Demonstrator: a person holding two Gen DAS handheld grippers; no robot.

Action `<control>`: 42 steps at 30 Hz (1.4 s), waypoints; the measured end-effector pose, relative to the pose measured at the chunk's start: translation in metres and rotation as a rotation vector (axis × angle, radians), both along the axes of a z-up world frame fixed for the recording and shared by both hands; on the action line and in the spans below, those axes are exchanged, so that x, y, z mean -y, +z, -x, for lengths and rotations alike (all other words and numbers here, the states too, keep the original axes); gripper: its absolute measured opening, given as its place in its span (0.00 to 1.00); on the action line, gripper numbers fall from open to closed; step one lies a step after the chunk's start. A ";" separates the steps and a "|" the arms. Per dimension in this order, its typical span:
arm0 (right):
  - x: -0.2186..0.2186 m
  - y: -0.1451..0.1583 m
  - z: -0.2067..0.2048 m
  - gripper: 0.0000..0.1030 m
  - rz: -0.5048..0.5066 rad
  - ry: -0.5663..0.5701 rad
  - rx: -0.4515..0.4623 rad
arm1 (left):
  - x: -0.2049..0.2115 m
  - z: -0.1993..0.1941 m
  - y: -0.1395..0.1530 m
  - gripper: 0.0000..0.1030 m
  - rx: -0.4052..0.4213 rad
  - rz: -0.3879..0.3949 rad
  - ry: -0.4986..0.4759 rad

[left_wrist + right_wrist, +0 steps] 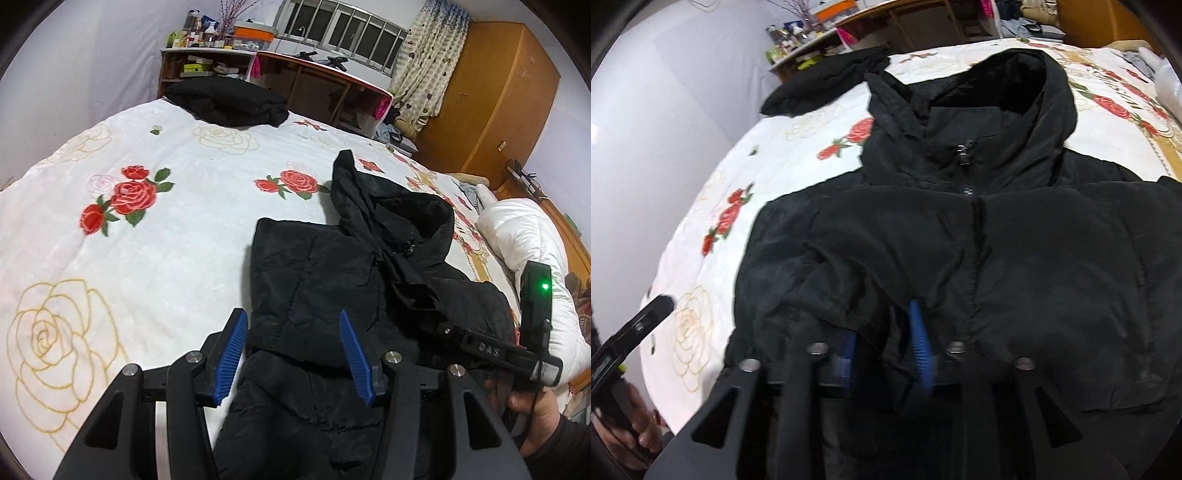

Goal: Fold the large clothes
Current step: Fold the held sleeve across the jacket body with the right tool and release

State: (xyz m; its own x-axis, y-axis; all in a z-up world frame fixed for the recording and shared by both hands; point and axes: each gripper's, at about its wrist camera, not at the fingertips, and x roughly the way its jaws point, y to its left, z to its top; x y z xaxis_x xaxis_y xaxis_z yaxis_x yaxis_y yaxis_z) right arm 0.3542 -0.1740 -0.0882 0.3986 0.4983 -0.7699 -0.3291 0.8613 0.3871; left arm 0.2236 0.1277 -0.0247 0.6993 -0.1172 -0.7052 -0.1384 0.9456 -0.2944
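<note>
The black hooded jacket (pixel 332 280) lies spread on the bed (pixel 166 229), zip side up, hood toward the far end. In my left wrist view its near left edge runs between my left jaws (pixel 293 356), which stand spread wide and released, with the fabric lying loose between the blue pads (pixel 234 354). In my right wrist view the jacket (pixel 960 240) fills most of the frame. A fold of its lower front is bunched up over and between my right jaws (pixel 882 347); one pad is half buried in cloth, and I cannot tell whether they are clenched on it.

A second dark garment (pixel 225 101), folded, sits at the far end of the bed. A white duvet (pixel 524 251) is heaped on the right. Beyond the bed stand a cluttered shelf (pixel 207 62) and a wooden wardrobe (pixel 495 96) at far right.
</note>
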 end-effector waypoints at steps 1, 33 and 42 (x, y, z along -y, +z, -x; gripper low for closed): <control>0.000 0.002 0.001 0.50 -0.014 0.006 0.000 | 0.003 -0.003 -0.001 0.52 -0.001 0.006 -0.008; 0.200 -0.029 -0.009 0.21 0.137 -0.340 0.017 | 0.092 -0.079 -0.068 0.09 -0.129 0.042 -0.189; 0.207 0.002 0.001 0.23 0.156 -0.334 0.049 | 0.077 -0.062 -0.044 0.18 -0.101 0.022 -0.159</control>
